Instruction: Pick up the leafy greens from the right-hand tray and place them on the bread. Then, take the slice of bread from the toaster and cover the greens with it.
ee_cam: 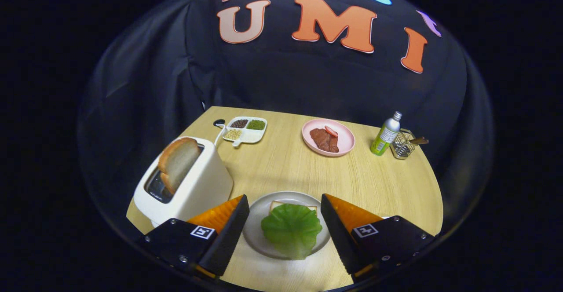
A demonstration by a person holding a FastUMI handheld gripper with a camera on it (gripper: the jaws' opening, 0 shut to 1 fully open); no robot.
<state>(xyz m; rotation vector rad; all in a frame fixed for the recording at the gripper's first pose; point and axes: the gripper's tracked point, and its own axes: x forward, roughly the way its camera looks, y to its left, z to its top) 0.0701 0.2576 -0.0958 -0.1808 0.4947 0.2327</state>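
A green leafy piece (pixel 291 229) lies on a slice of bread (pixel 281 205), which rests on a grey plate (pixel 259 219) on the wooden table. My gripper (pixel 285 204) hangs above the plate, open, its orange-and-black fingers (pixel 231 228) standing either side of the greens with nothing between them. Off to the left stands a white toaster (pixel 193 186) with a slice of bread (pixel 178 162) sticking up out of its slot.
At the back of the table sit a pink plate (pixel 347 140) with reddish meat slices (pixel 324 139), a white divided dish (pixel 253 136) with seeds, a green bottle (pixel 386 134) and a small wire basket (pixel 402 146). The toaster's cord runs behind it.
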